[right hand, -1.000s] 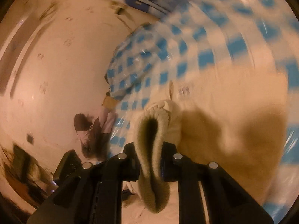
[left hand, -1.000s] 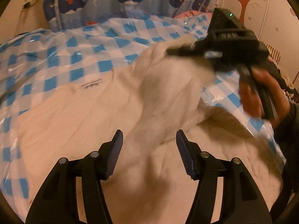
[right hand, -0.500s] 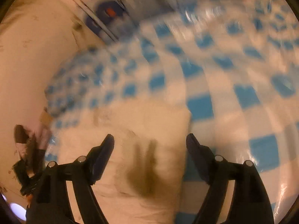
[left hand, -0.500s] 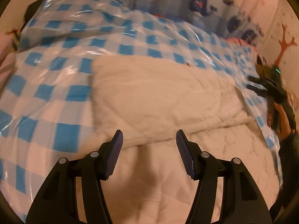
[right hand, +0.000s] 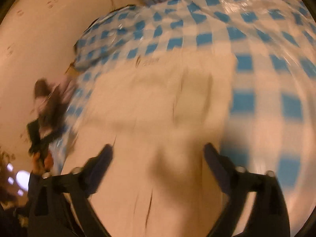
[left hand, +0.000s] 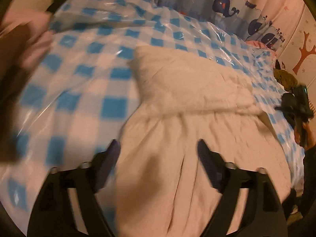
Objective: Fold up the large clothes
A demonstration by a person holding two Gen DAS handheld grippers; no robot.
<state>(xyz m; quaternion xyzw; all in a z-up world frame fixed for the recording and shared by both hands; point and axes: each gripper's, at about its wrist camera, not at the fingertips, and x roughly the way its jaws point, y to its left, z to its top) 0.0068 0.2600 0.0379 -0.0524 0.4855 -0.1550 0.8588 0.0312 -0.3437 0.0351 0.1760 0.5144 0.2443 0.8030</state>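
Cream garment (left hand: 189, 122) is laid folded on the blue-checked plastic cover (left hand: 83, 90), its far part doubled over the near part. Left gripper (left hand: 158, 158) and right gripper (right hand: 158, 158) are seen above it, jaws opening wide, nothing gripped.

A bed (left hand: 83, 90) fills most of both views, spread with a blue-and-white checked cover under clear shiny plastic. Behind it hangs a curtain (left hand: 227, 6) printed with dark blue whales. The wall (left hand: 296, 29) is pale pink with a brown tree decal (left hand: 303, 54). Warm, dim light.
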